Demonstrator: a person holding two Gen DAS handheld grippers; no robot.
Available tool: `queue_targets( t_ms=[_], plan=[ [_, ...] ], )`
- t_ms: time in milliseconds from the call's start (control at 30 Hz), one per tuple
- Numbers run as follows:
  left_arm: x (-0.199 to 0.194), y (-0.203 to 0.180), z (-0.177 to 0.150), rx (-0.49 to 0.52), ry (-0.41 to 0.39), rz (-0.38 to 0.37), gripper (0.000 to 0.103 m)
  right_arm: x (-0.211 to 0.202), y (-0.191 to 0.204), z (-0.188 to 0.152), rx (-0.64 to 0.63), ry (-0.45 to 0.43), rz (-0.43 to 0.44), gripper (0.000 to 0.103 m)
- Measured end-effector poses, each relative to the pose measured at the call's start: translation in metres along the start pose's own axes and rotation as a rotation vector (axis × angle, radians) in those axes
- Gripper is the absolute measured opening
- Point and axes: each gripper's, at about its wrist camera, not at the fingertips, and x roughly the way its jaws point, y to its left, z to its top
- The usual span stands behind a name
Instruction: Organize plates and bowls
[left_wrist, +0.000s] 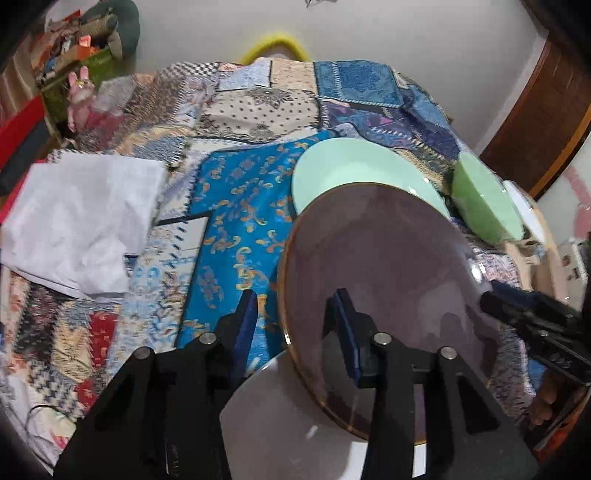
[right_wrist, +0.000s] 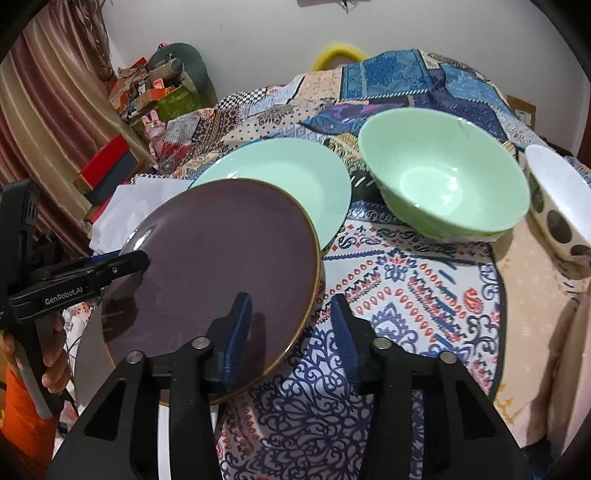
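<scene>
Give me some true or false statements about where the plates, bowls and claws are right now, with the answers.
1. The purple plate overlaps the mint plate. True.
2. The green bowl is upside down. False: its opening faces up.
3. The left claw and right claw each straddle the purple plate's rim. True.
4. The spotted white bowl sits inside the green bowl. False: it stands beside it.
</scene>
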Motion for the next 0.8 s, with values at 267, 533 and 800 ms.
queue_targets(
  t_ms=[267,533,800],
  plan=[
    [0.007,-0.003,0.002,-0.009,0.028,-0.067,0.036,0.011,0.003,0.001,-0.014,0.015,0.004,0.030],
    [0.003,-0.007,-0.002,-0.020,0.029,-0.047,0.036,0.009,-0.007,0.001,0.025,0.006,0.057,0.027],
    [-0.009,-0.021,-0.009,0.005,0.009,-0.035,0.036,0.000,-0.009,-0.004,0.026,-0.013,0.057,0.026]
  ],
)
